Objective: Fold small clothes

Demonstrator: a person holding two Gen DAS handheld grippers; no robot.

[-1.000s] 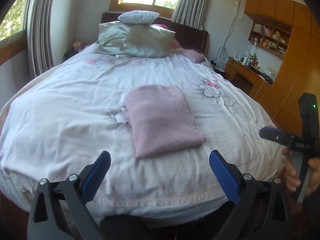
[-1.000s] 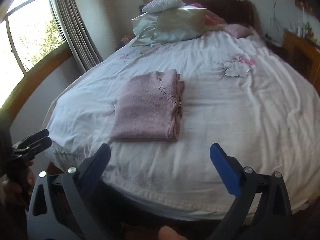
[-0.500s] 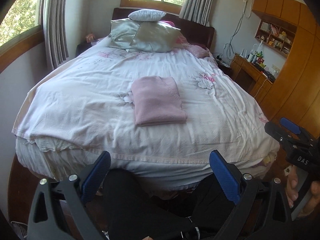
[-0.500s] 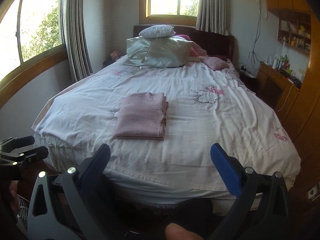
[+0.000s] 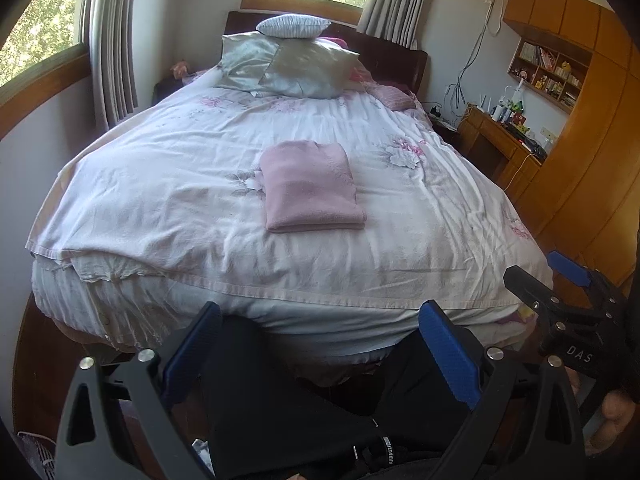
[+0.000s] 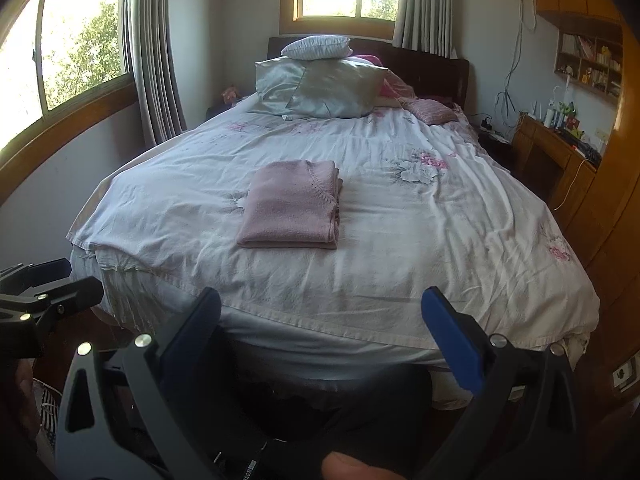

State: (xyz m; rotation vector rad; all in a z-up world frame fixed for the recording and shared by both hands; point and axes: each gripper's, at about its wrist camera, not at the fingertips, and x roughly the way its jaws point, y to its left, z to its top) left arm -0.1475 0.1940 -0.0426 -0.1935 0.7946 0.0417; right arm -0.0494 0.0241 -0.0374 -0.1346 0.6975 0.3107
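The folded pink knit sweater (image 5: 312,188) lies flat on the white floral bedspread (image 5: 160,208), a neat rectangle near the middle of the bed, its folded edge facing the foot. From the right wrist view the same sweater (image 6: 292,206) shows its stacked layers along the right side, and nothing is touching it.

The left gripper (image 5: 320,354), black-framed with blue pads, hangs off the foot of the bedspread with its jaws spread wide and nothing between them; dark trousers (image 5: 288,408) fill the gap below. The right gripper (image 6: 322,340), same build, is also spread wide and empty, well apart from the sweater and below the hem of the bedspread (image 6: 400,240). Each tool shows up in the other's camera: the right gripper (image 5: 560,280) sits off the bedspread's right corner, held in a hand (image 5: 612,420), and the left gripper (image 6: 44,280) pokes in off the left corner.

At the head of the bedspread, silvery satin pillows (image 5: 288,66) are piled with a small striped cushion (image 5: 294,26) on top. To the right of the bedspread stand a wooden desk (image 5: 500,140) and a tall wooden wardrobe (image 5: 592,152); to its left hang grey curtains (image 6: 156,60) beside a wood-framed window (image 6: 80,40).
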